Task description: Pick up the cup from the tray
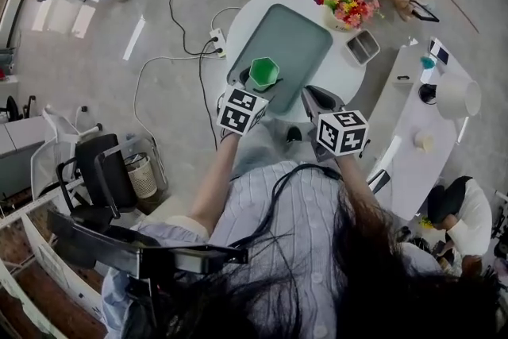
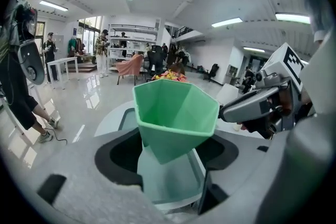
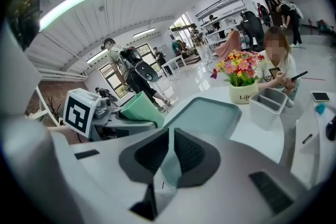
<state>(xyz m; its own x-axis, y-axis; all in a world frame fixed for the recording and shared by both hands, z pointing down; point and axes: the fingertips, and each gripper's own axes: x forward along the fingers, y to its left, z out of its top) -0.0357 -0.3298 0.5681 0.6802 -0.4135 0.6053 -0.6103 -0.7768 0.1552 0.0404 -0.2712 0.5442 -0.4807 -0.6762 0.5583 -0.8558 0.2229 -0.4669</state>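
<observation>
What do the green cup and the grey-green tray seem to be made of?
The green cup is likely moulded plastic with a matte finish: flat facets, even opaque colour, thin rim. The tray is probably plastic too: smooth, pale, with a rounded raised rim, though coated metal is possible.

Head view overhead, steep; gripper views low, close, sharing tray (image 1: 290, 40).

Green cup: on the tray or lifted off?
Lifted off. The left claw grips the green cup; in the left gripper view its base hangs clear above the tray.
</observation>
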